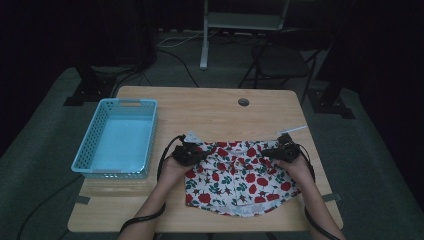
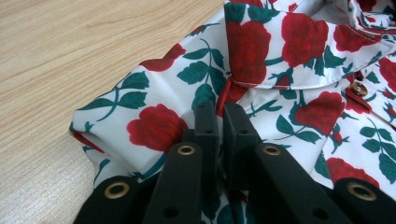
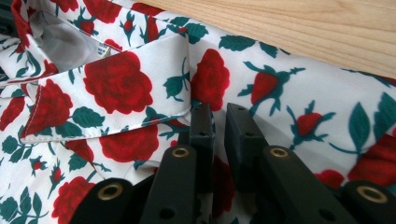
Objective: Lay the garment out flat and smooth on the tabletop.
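A white shirt printed with red roses and green leaves [image 1: 240, 180] lies flat on the wooden table [image 1: 215, 107], collar toward the far side. My left gripper [image 1: 187, 152] rests on the shirt's left shoulder. In the left gripper view its jaws [image 2: 219, 109] stand a narrow slit apart over a fold of the cloth [image 2: 154, 126], beside the collar. My right gripper [image 1: 280, 152] sits at the right shoulder. In the right gripper view its jaws [image 3: 217, 112] also show a thin gap, just below the collar's edge [image 3: 116, 84], with the cloth under them.
A light blue plastic basket [image 1: 125, 102] stands on the table's left side, nothing in it. A round cable hole [image 1: 243, 102] is near the far edge. A dark chair [image 1: 280, 60] and a stand are behind the table. Black cables trail from both grippers.
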Demonstrator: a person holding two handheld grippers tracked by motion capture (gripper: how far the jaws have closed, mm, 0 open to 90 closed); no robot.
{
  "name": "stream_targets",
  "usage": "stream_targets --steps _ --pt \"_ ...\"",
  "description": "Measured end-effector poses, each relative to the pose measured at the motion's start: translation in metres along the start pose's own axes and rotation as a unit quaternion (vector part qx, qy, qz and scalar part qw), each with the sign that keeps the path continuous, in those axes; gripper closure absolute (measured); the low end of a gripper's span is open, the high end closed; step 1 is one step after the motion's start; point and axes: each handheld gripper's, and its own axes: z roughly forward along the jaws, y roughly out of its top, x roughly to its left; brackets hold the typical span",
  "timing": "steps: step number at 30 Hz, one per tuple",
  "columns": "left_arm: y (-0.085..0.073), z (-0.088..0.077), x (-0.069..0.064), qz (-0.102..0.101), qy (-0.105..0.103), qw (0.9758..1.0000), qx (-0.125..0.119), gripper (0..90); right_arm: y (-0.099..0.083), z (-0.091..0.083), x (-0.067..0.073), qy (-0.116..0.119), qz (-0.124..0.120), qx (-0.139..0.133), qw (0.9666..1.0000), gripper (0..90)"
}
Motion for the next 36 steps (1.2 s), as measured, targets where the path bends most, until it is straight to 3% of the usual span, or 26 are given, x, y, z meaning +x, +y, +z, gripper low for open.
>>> stream_targets --steps 4,8,12,15,19,22,26,29,32,36 --pt "0.001 -0.015 0.002 -0.022 0.007 0.9994 -0.025 56.9 0.000 -0.010 0.001 -0.004 0.007 -0.013 0.9999 71.3" --pt "0.000 -0.032 0.004 -0.039 -0.015 0.9985 -0.036 43.5 -0.002 -0.029 0.000 0.010 0.019 -0.046 0.9987 62.3" --pt "-0.006 -0.040 0.000 -0.041 -0.042 0.9976 -0.037 43.4 -0.011 -0.040 0.005 0.023 0.024 -0.067 0.9972 52.6" --pt "-0.013 -0.039 -0.008 -0.014 -0.046 0.9981 -0.040 43.5 -0.019 -0.042 0.010 0.027 0.020 -0.070 0.9970 50.4" --pt "-0.021 -0.032 -0.016 0.010 -0.067 0.9976 -0.014 43.5 -0.029 -0.040 0.017 0.038 0.007 -0.060 0.9975 48.1" --pt "-0.024 -0.026 -0.019 0.024 -0.069 0.9973 0.006 44.9 -0.034 -0.036 0.019 0.032 -0.003 -0.043 0.9986 47.6" --pt "-0.027 -0.026 -0.024 0.041 -0.064 0.9969 0.019 62.4 -0.040 -0.034 0.021 0.022 -0.021 -0.027 0.9992 65.4" --pt "-0.028 -0.027 -0.027 0.057 -0.057 0.9963 0.030 69.5 -0.046 -0.032 0.023 0.017 -0.035 -0.010 0.9992 72.4" --pt "-0.030 -0.030 -0.028 0.063 -0.053 0.9959 0.036 75.3 -0.053 -0.031 0.023 0.015 -0.044 0.000 0.9989 76.9" --pt "-0.036 -0.034 -0.033 0.068 -0.056 0.9955 0.034 79.4 -0.065 -0.034 0.026 0.016 -0.042 -0.013 0.9989 79.3"
